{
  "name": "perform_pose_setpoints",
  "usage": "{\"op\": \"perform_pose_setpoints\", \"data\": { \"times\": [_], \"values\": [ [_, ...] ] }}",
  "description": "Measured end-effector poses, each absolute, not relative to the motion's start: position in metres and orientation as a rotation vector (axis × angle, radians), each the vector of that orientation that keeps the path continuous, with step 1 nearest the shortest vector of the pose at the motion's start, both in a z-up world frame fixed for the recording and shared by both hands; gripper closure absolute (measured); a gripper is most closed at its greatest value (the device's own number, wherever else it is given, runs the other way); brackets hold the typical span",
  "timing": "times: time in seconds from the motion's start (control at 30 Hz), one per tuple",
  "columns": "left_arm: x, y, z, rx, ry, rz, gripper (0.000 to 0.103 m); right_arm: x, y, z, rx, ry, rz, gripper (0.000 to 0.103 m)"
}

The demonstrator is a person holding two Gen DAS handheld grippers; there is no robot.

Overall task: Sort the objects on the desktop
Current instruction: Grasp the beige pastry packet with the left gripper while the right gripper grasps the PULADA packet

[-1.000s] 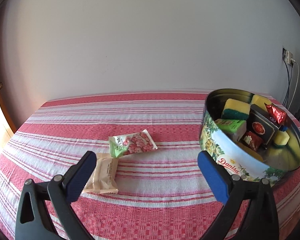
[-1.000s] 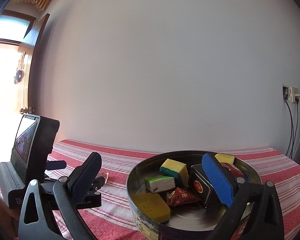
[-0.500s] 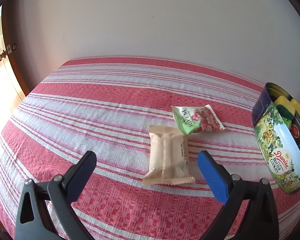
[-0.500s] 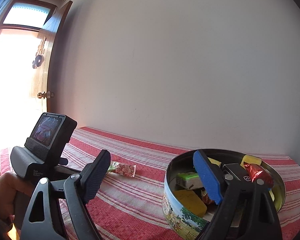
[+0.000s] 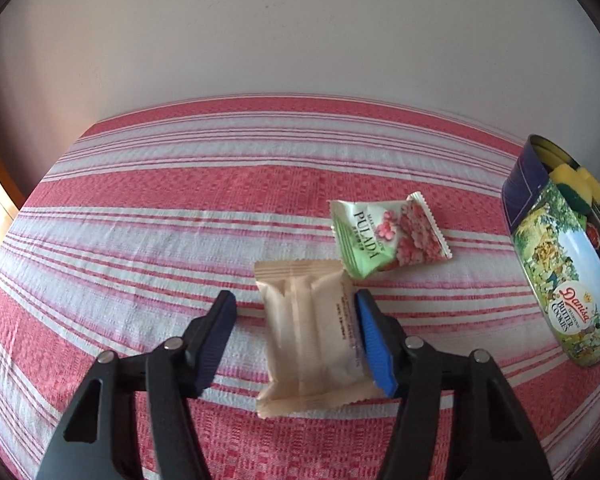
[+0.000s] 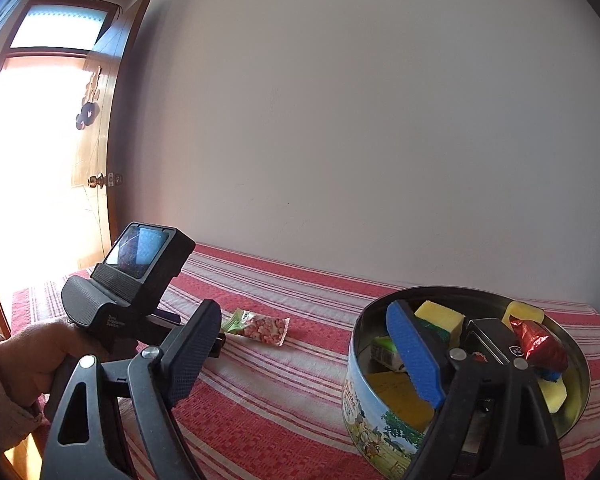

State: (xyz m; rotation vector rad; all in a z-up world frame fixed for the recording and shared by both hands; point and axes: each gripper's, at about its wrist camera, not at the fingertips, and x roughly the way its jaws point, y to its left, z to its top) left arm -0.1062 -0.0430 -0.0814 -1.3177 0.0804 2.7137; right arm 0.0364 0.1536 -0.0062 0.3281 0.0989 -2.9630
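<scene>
the left hand-held gripper (image 5: 296,334) is low over the desk (image 5: 140,216) with its jaws partly closed around a beige snack packet (image 5: 312,336); the blue right pad (image 5: 374,344) touches the packet's edge, while a gap shows between the dark left pad and the packet. just beyond, touching the packet's far corner, lies a green and pink pulada packet (image 5: 384,236), flat on the red striped cloth. well to the right stands the round danisa cookie tin (image 5: 560,280), open at the top. the right hand-held gripper (image 6: 300,356) hangs with its jaws spread wide and nothing between them, its blue finger over the tin (image 6: 364,400). inside the tin lie yellow sponges (image 6: 440,316), a green carton (image 6: 386,350), a black box (image 6: 496,340), a red foil packet (image 6: 540,346) and a flat yellow piece (image 6: 400,396).
</scene>
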Motion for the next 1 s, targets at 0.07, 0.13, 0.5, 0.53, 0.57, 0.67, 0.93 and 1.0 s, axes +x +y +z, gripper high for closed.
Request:
{"op": "perform_pose_setpoints", "data": {
  "times": [0.07, 0.13, 0.5, 0.53, 0.57, 0.67, 0.93, 1.0],
  "values": [
    [-0.106, -0.041, -0.079, -1.308, 0.086, 2.688, 0.062, 0.034, 0.15, -0.007, 0.343, 0.108, -2.95, 0.016],
    [-0.108, -0.046, -0.079, -1.298, 0.075, 2.695, 0.063, 0.033, 0.146, -0.008, 0.351, 0.129, -2.935, 0.016],
    [-0.148, -0.094, -0.046, -1.199, -0.024, 2.961, 0.067, -0.028, 0.106, -0.01, 0.683, 0.247, -2.678, 0.016],
    [-0.152, -0.096, -0.045, -1.186, -0.018, 2.979, 0.067, -0.038, 0.102, -0.012, 0.71, 0.275, -2.668, 0.016],
    [-0.155, -0.098, -0.046, -1.177, -0.031, 2.981, 0.067, -0.048, 0.098, -0.017, 0.737, 0.293, -2.65, 0.016],
    [-0.158, -0.108, -0.055, -1.18, -0.092, 2.954, 0.067, -0.081, 0.087, -0.033, 0.874, 0.311, -2.574, 0.016],
    [-0.15, -0.121, -0.046, -1.084, -0.142, 3.03, 0.067, -0.144, 0.06, -0.059, 1.015, 0.553, -2.538, 0.016],
    [-0.153, -0.122, -0.047, -1.099, -0.153, 3.02, 0.067, -0.16, 0.058, -0.067, 1.072, 0.556, -2.498, 0.016]
  ]
}}
